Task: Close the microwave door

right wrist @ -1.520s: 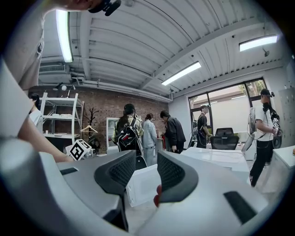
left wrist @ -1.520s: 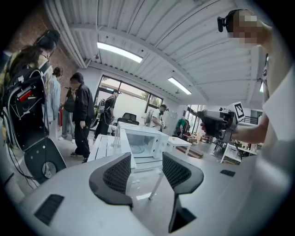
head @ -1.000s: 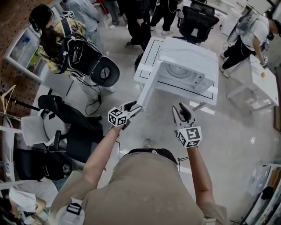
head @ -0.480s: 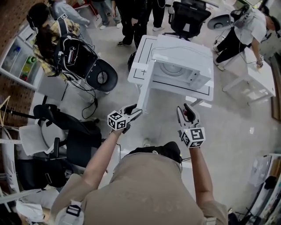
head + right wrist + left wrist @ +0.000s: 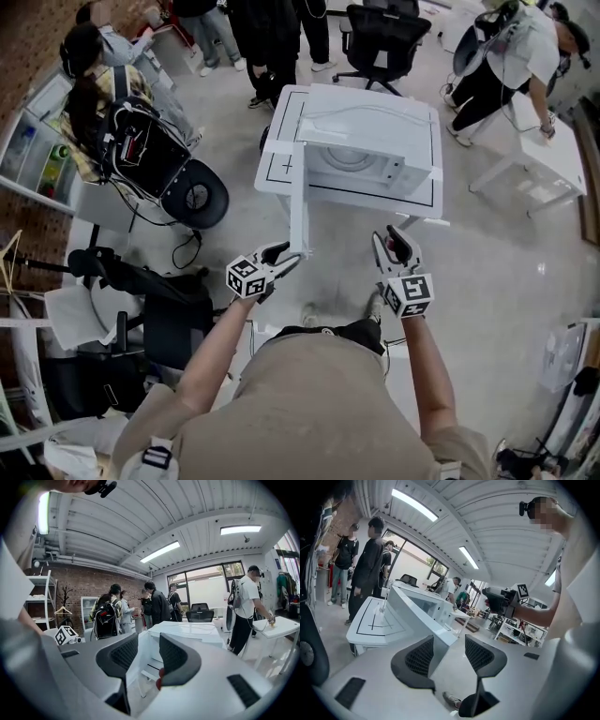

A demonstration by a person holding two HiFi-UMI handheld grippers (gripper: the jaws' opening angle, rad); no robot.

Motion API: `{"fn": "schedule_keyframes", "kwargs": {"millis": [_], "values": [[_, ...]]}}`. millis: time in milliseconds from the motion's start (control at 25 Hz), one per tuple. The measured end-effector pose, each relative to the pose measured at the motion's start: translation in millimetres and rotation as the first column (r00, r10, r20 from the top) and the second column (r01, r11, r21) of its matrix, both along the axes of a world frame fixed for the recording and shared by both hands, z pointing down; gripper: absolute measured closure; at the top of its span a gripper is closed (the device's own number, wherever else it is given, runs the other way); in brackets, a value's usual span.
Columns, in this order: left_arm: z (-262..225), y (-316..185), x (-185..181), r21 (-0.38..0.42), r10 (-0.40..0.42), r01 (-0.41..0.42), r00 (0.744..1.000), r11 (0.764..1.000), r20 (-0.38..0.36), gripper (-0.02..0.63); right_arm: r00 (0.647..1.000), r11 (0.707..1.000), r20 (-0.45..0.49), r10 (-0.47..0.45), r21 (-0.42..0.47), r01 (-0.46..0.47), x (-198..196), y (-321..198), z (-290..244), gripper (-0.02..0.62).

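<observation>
A white microwave [image 5: 361, 155] stands on a white table [image 5: 281, 141], its cavity facing me. Its door [image 5: 298, 202] swings out toward me on the left side. My left gripper [image 5: 286, 255] is open just in front of the door's free edge. In the left gripper view the door [image 5: 417, 613] runs behind the left pad and ends in the gap of the left gripper [image 5: 449, 656]; I cannot tell whether it touches. My right gripper [image 5: 394, 244] hangs open and holds nothing, in front of the table's right half. The right gripper [image 5: 143, 656] looks at the microwave [image 5: 187, 632].
A black office chair with a backpack [image 5: 150, 159] stands left of the table and another chair [image 5: 380, 33] behind it. Several people stand at the back and left. A person leans over a second white table [image 5: 534, 159] at the right. Shelves line the left wall.
Both grippers have moved forward toward the microwave, which now sits nearer and more square in the head view. The left gripper has come up to the door's free edge. Jaws unchanged.
</observation>
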State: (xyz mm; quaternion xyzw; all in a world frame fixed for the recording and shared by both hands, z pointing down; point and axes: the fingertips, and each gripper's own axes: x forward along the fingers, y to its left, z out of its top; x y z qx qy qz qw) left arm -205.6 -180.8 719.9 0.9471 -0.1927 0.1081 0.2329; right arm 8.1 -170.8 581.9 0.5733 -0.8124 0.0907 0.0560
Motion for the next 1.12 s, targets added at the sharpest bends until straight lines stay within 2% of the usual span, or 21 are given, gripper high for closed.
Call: {"fn": "schedule_keyframes", "kwargs": {"millis": [360, 720, 1120], "values": [[11.2, -2.4, 61.1, -0.026, -0.004, 0.005, 0.998, 1.000, 0.061, 0.403, 1.000, 0.999, 0.012, -0.013, -0.041, 0.014, 59.9, -11.4, 7.1, 0.454], [7.9, -17.7, 119.6, -0.033, -0.058, 0.061, 0.994, 0.998, 0.089, 0.403, 0.999, 0.998, 0.020, -0.036, -0.042, 0.037, 118.0, -27.4, 0.6, 0.454], [12.9, -27.7, 160.8, -0.011, -0.085, 0.087, 0.989, 0.996, 0.122, 0.403, 0.998, 0.999, 0.041, -0.048, -0.020, 0.049, 164.8, -30.7, -3.0, 0.454]]}}
